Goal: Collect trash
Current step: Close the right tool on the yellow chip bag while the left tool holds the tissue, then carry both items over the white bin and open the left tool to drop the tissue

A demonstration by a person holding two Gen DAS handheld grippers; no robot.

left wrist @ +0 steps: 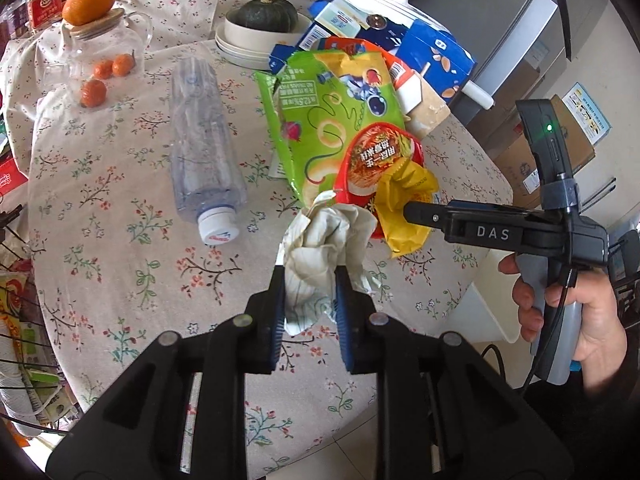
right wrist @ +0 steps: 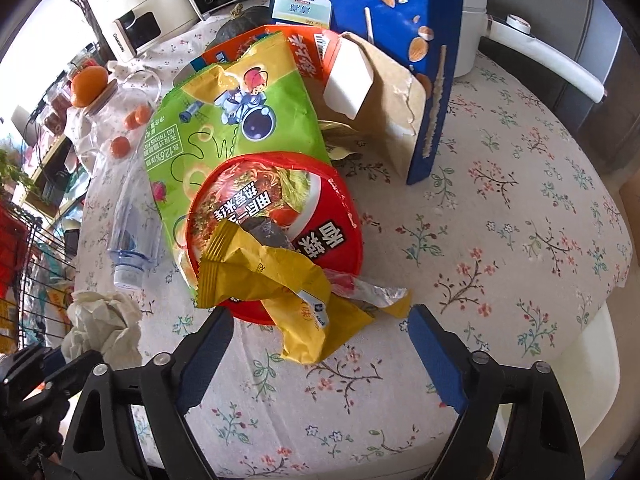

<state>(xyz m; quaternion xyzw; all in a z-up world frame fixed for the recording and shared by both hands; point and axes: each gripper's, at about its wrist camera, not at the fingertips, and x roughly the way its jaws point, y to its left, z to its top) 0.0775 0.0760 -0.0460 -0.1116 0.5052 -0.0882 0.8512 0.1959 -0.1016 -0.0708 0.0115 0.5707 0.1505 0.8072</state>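
A: Left gripper point(left wrist: 310, 280) is clenched on the crumpled paper wad point(left wrist: 324, 240), pads pinching its lower half. Wad looks lifted clear of the tablecloth point(left wrist: 120, 200), but I can't be sure.

B: Right side?

A: Right gripper point(right wrist: 316, 336) is released, jaws spread either side of the yellow wrapper point(right wrist: 280, 280), pads not pressing on it. Wrapper lies over the near rim of the red noodle-bowl lid point(right wrist: 280, 208), at 12 o'clock from the jaws.

B: Risks?

A: Wad is loose paper, only partly pinched, so it could slip out in transit. On the right, closing could catch the lid under the wrapper and drag the green snack bag point(right wrist: 224, 128) with it. A foil scrap point(right wrist: 376, 292) at 1 o'clock could be left behind.

B: Count?

A: One wad, one yellow wrapper, one lid, one green bag, one clear plastic bottle point(left wrist: 204, 140) at 11 o'clock from the left jaws. Blue cartons point(right wrist: 392, 20) at the back: at least two, overlap hides more. Not trash: three small oranges point(left wrist: 104, 78), one large orange point(left wrist: 88, 0), one squash point(left wrist: 268, 14).
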